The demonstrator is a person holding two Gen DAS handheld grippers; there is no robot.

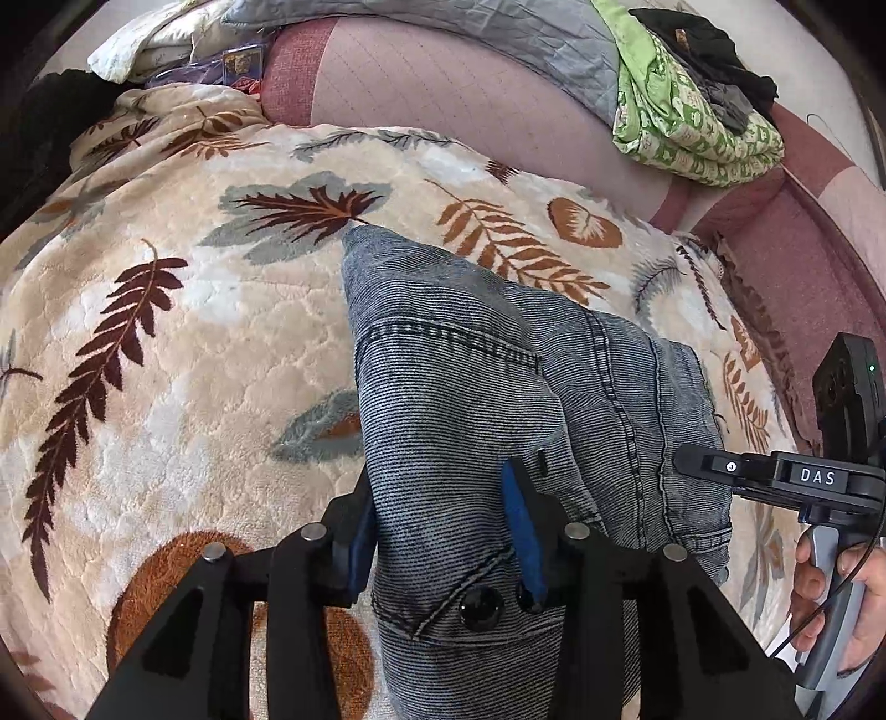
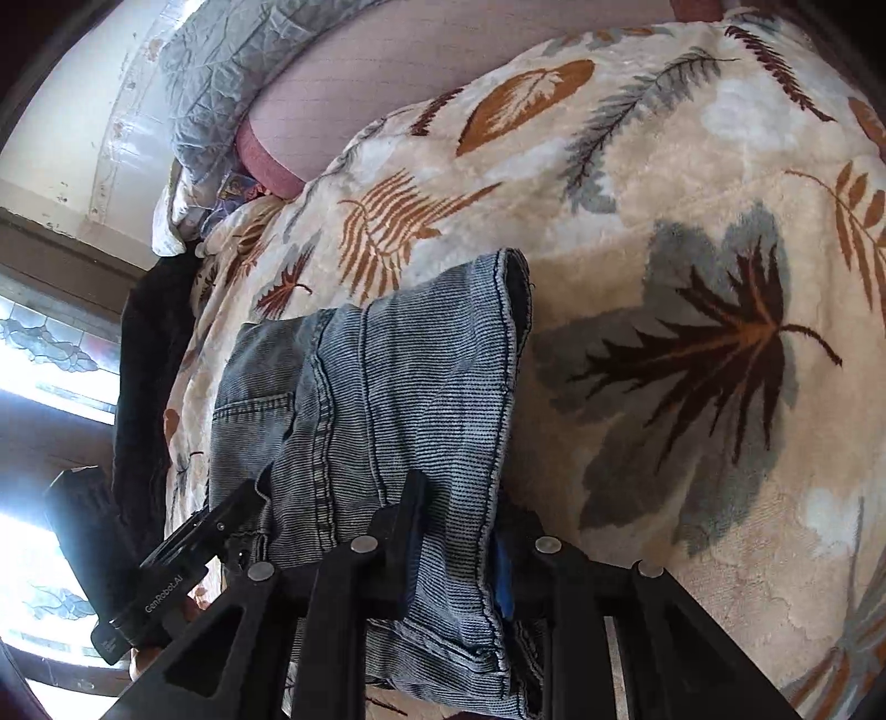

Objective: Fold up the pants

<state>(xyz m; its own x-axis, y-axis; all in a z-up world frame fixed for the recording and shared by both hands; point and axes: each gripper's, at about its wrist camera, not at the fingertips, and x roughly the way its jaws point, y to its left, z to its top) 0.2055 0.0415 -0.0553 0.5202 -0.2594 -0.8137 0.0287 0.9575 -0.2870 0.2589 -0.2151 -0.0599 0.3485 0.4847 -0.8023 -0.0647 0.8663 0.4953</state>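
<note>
Grey-blue denim pants (image 1: pixel 470 387) lie folded on a leaf-patterned blanket (image 1: pixel 166 332). My left gripper (image 1: pixel 443 498) is shut on the waistband end, near a black button (image 1: pixel 480 608). In the right wrist view the pants (image 2: pixel 387 376) stretch away from me, and my right gripper (image 2: pixel 454 526) is shut on the hem end of the legs. The right gripper also shows in the left wrist view (image 1: pixel 775 476), at the pants' right edge. The left gripper shows in the right wrist view (image 2: pixel 221 526) at lower left.
A pink mattress (image 1: pixel 443 83) lies behind the blanket. A green patterned cloth (image 1: pixel 681 116) with dark clothes on it lies at back right. A grey quilt (image 1: pixel 443 22) and white bedding (image 1: pixel 155 39) lie at the back. A window (image 2: pixel 44 354) is at left.
</note>
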